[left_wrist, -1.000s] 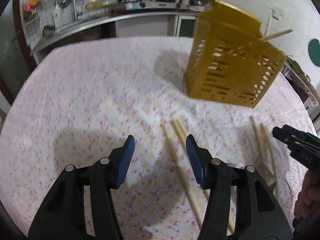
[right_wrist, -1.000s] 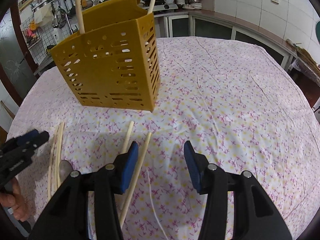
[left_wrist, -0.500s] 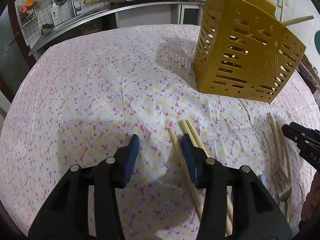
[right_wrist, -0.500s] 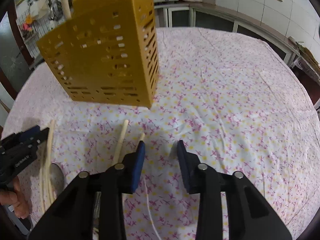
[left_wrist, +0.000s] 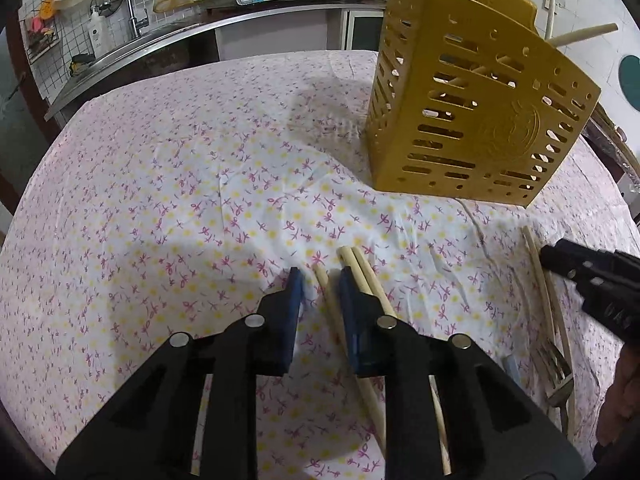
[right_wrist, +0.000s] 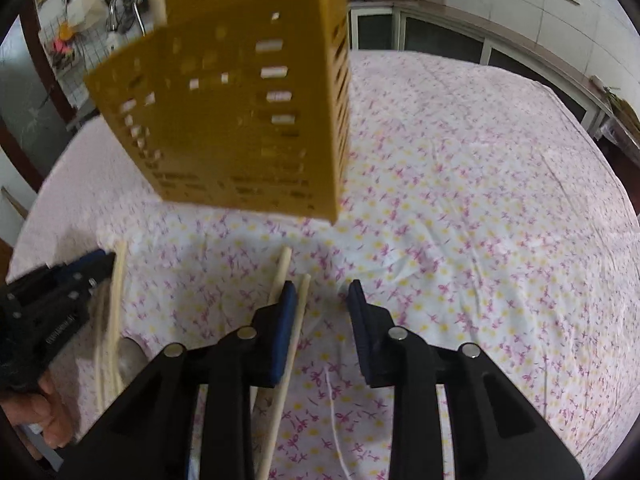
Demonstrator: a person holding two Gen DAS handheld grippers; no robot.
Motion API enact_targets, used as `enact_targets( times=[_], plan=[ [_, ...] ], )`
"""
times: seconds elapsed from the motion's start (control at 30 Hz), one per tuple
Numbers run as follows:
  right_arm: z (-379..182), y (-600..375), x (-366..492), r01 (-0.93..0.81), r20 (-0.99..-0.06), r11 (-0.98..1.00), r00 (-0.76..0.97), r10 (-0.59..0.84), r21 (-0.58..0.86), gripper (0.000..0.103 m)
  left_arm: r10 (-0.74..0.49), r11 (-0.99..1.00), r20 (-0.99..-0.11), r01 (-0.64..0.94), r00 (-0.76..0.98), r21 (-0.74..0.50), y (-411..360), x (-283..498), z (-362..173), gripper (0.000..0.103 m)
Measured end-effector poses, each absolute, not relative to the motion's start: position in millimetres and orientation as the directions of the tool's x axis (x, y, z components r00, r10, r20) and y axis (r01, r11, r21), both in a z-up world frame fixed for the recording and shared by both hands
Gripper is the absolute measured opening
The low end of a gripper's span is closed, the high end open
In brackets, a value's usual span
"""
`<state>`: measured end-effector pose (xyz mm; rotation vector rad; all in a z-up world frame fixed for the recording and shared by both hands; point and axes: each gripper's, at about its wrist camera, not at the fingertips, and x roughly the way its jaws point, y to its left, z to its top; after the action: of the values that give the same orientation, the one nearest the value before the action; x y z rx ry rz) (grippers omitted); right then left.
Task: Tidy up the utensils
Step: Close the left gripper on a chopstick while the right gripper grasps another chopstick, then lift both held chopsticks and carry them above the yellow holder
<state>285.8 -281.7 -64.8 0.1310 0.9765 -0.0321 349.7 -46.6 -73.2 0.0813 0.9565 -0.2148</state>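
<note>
Left wrist view shows the left hand-held gripper (left_wrist: 318, 286) low over the desk (left_wrist: 160, 184) with its pink-and-yellow flowered white cloth, its blue pads apart and straddling one pale wooden chopstick (left_wrist: 323, 280) that lies between them without being pinched. Just right of that pad lie a pair of pale wooden chopsticks (left_wrist: 362, 266), side by side and touching each other. Behind them stands the mustard-yellow slotted plastic utensil holder (left_wrist: 472, 120), with two pale wooden handles (left_wrist: 584, 34) sticking out of its top. Farther right, thin wooden sticks (left_wrist: 536, 256) and a metal fork (left_wrist: 558, 372) lie on the cloth near the black tip of the right hand-held gripper (left_wrist: 560, 258). Right wrist view has the left hand-held gripper (right_wrist: 102, 258) at its left edge, beside a bundle of thin pale sticks (right_wrist: 116, 280). In the middle, the same yellow holder (right_wrist: 224, 120) appears blurred. Below it, the right hand-held gripper (right_wrist: 322, 296) has its pads apart, holding nothing; two pale chopsticks (right_wrist: 282, 268) lie beside and under its left pad, and a thin white thread (right_wrist: 332, 396) lies on the cloth between the jaws.
</note>
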Motion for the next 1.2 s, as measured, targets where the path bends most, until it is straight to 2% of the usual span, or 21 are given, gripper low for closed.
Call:
enact_targets(
  times=[0.17, 0.27, 0.4, 0.77, 1.2],
  plan=[
    [-65.6, -266.2, 289.9, 0.072, -0.822, 0.997, 0.568, -0.031, 0.012, 0.023, -0.147, 0.972, -0.816, 0.232, 0.559, -0.016, -56.0, 350.1, -73.6, 0.011],
    [-64.1, -256.9, 293.3, 0.046, -0.822, 0.999, 0.568, -0.034, -0.010, 0.010, -0.149, 0.971, -0.815, 0.238, 0.560, -0.014, -59.6, 350.2, -73.1, 0.009],
    [-62.0, -256.4, 293.2, 0.030, -0.825, 0.999, 0.564, -0.029, -0.015, 0.005, -0.165, 0.971, -0.812, 0.237, 0.560, -0.034, -60.6, 351.2, -71.4, 0.004],
    [-23.5, -282.5, 271.4, 0.019, -0.767, 0.996, 0.639, 0.056, 0.088, 0.005, -0.225, 0.966, -0.769, 0.241, 0.598, -0.095, -46.8, 338.3, -37.8, 0.003],
    [27.4, -304.3, 243.1, 0.008, -0.668, 0.991, 0.739, 0.084, 0.133, 0.005, -0.269, 0.960, -0.699, 0.242, 0.663, -0.139, -35.4, 303.6, 7.7, 0.003]
  ],
)
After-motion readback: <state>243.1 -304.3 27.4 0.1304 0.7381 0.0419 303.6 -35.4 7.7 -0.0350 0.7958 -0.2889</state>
